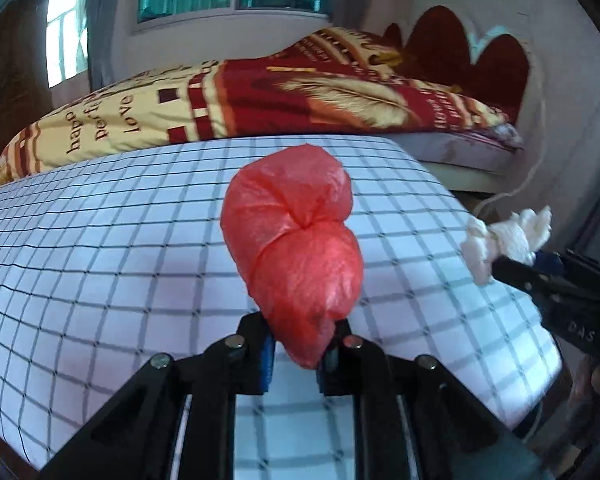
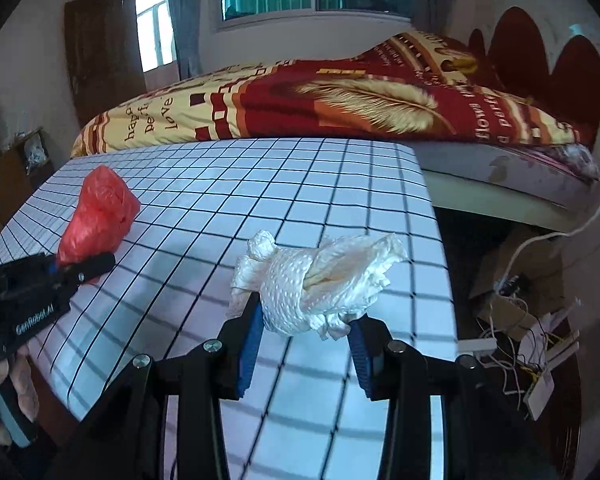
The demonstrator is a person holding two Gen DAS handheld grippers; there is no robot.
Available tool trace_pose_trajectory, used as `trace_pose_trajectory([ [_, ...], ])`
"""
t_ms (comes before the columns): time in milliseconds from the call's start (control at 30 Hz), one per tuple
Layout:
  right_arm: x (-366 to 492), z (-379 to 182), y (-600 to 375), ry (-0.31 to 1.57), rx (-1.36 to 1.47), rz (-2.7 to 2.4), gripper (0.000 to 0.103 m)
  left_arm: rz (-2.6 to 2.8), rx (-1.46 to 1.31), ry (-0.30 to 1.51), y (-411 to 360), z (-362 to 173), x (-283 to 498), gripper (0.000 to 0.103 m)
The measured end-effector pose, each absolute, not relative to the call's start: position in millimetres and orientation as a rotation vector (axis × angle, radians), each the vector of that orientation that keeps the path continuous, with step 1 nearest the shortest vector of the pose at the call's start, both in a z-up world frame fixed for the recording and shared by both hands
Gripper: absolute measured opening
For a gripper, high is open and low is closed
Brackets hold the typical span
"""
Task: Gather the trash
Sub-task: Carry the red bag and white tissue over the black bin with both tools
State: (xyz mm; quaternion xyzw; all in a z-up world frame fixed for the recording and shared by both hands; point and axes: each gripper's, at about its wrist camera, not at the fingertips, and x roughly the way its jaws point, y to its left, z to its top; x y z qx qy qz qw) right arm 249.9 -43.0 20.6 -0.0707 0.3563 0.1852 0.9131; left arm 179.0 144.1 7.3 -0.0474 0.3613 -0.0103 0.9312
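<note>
The left hand-held gripper (image 1: 300,344) is clamped narrow on the near end of a red plastic bag (image 1: 296,240), which is held clear above the checked counter (image 1: 100,240) with its long axis running straight away from the jaws toward the far bed (image 1: 260,96). To its right, the right hand-held gripper (image 2: 304,332) pinches a wad of white tissue (image 2: 320,280) at a middling width, its ragged tail trailing to the right. With each hand already carrying its own piece, neither is nearer; no bin shows in either view.

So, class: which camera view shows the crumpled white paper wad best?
The right wrist view: the crumpled white paper wad sits central between the right gripper pads. The left wrist view shows it small at the right edge.
</note>
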Motion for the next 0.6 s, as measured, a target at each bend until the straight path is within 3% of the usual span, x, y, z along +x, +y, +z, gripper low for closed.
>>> trace_pose_trajectory([
  [600,141.5,41.8,-168.0,0.646,-0.062,0.23,0.043,-0.217,0.002,0.713,28.7,14.2,135.6,0.017],
])
